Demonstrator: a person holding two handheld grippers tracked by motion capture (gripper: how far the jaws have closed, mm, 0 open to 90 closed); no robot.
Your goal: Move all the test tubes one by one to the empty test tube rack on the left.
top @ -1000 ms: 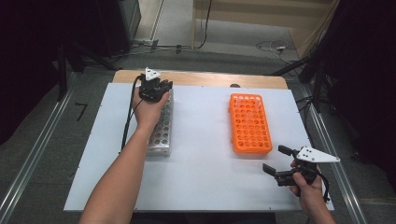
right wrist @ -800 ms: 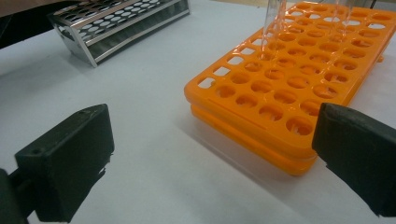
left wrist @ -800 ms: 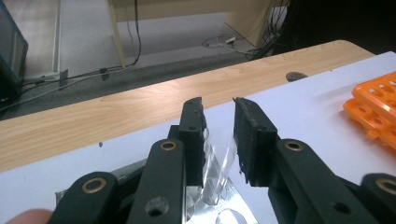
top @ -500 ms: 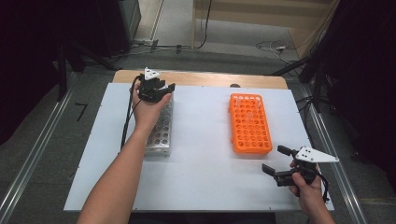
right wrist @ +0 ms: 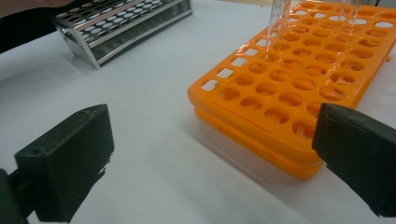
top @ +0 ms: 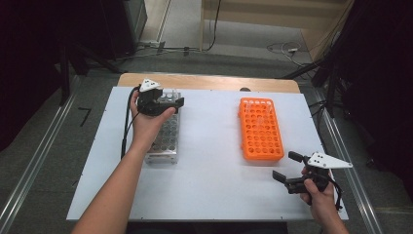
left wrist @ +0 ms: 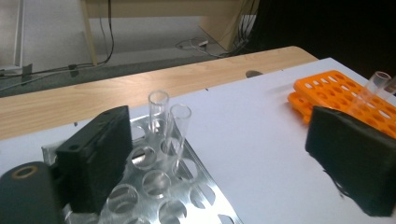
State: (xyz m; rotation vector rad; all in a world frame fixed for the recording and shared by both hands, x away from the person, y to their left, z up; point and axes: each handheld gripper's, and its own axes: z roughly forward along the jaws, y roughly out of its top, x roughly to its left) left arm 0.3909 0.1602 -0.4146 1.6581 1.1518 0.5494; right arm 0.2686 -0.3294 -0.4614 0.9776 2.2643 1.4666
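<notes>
My left gripper (top: 173, 100) hovers over the far end of the metal tube rack (top: 164, 142). Its jaws have just been opening and now stand wide, with nothing pressed between the pads. In the left gripper view (left wrist: 222, 128), two clear test tubes (left wrist: 180, 123) stand upright in the metal rack (left wrist: 187, 191), just ahead and close to the left-hand jaw. My right gripper (top: 286, 166) rests open near the table's front right, pointing at the near end of the orange rack (top: 260, 130). In the right gripper view (right wrist: 215, 140), clear tubes (right wrist: 279, 28) stand in the orange rack (right wrist: 299, 84).
Both racks sit on a white board (top: 214, 190), which lies on a wooden table (top: 204, 82). Bare white surface separates the two racks. Cables and metal rails run along the floor around the table.
The left gripper's jaws have spread from shut to wide apart, and the hand has drawn back a little from the rack's far end. The right hand has stayed put.
</notes>
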